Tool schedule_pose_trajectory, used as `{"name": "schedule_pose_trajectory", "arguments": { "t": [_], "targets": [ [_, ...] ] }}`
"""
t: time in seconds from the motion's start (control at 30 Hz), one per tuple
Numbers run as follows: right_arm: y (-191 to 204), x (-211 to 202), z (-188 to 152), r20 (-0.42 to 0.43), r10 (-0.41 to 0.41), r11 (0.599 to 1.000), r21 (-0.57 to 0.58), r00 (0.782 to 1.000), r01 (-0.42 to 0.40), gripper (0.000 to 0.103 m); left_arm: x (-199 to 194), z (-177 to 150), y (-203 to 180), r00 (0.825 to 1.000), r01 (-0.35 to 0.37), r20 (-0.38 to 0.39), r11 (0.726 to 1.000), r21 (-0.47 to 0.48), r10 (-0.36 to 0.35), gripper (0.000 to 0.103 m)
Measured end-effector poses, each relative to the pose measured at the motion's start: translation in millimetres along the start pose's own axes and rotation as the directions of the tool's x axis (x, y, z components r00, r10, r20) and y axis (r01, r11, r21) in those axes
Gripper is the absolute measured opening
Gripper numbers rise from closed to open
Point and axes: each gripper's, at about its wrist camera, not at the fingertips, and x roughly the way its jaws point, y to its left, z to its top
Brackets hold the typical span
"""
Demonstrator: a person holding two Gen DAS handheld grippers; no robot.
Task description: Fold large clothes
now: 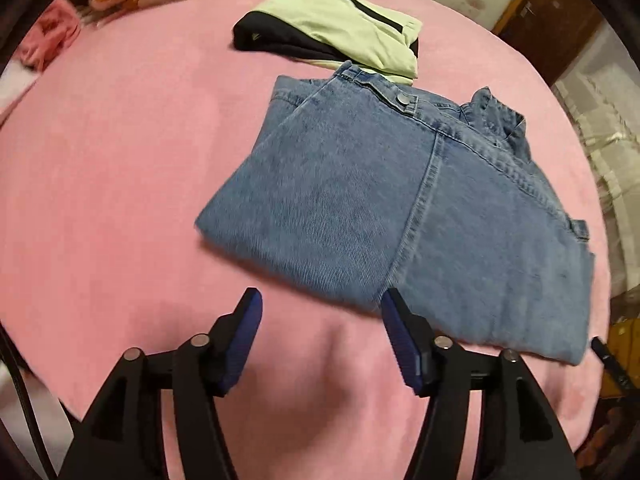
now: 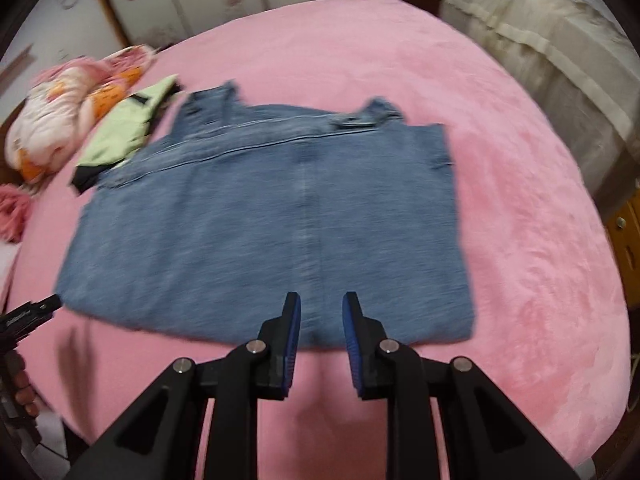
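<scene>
A blue denim garment (image 1: 400,200) lies folded into a flat rectangle on the pink bedspread (image 1: 120,180); it also shows in the right wrist view (image 2: 260,220). My left gripper (image 1: 320,300) is open and empty, just above the garment's near edge, its right finger over the denim. My right gripper (image 2: 321,302) is open and empty, its fingers apart over the near edge of the denim by the centre seam. The tip of the left gripper (image 2: 36,308) shows at the garment's left corner.
A folded green and black garment (image 1: 340,28) lies beyond the denim, also in the right wrist view (image 2: 124,136). A bundled floral quilt (image 2: 60,120) and a pink cloth (image 2: 12,208) lie at the bed's left. A cream covered piece of furniture (image 2: 560,60) stands right.
</scene>
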Motion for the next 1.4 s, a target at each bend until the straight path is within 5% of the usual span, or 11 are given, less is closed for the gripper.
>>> {"name": "schedule_pose_trajectory", "arguments": {
  "t": [0.13, 0.43, 0.8, 1.27, 1.4],
  "targets": [
    [33.9, -7.4, -6.2, -0.003, 0.06, 0.995, -0.075, 0.998, -0.06, 0.022, -5.3, -12.5, 2.1, 0.997, 0.054, -0.045, 0.997, -0.059, -0.057, 0.063],
    [85.2, 7.4, -28.8, 0.031, 0.087, 0.986, -0.142, 0.996, -0.081, 0.022, 35.4, -17.7, 1.0, 0.988, 0.14, -0.066, 0.99, -0.016, -0.141, 0.063],
    [124.5, 31.3, -25.4, 0.099, 0.113, 0.984, -0.148, 0.989, -0.097, 0.022, 86.0, 17.0, 20.1, 0.942, 0.334, 0.022, 0.936, -0.111, -0.334, 0.07],
    [141.4, 54.4, -14.3, 0.139, 0.117, 0.991, -0.082, 0.983, -0.106, 0.022, 104.9, 46.4, 5.1, 0.949, 0.311, 0.08, 0.948, -0.07, -0.305, 0.074],
    [147.3, 66.2, -8.7, 0.142, 0.117, 0.991, -0.089, 0.983, -0.105, 0.021, 99.9, 45.9, 7.2, 0.956, 0.282, 0.103, 0.956, -0.076, -0.274, 0.059]
  ]
}}
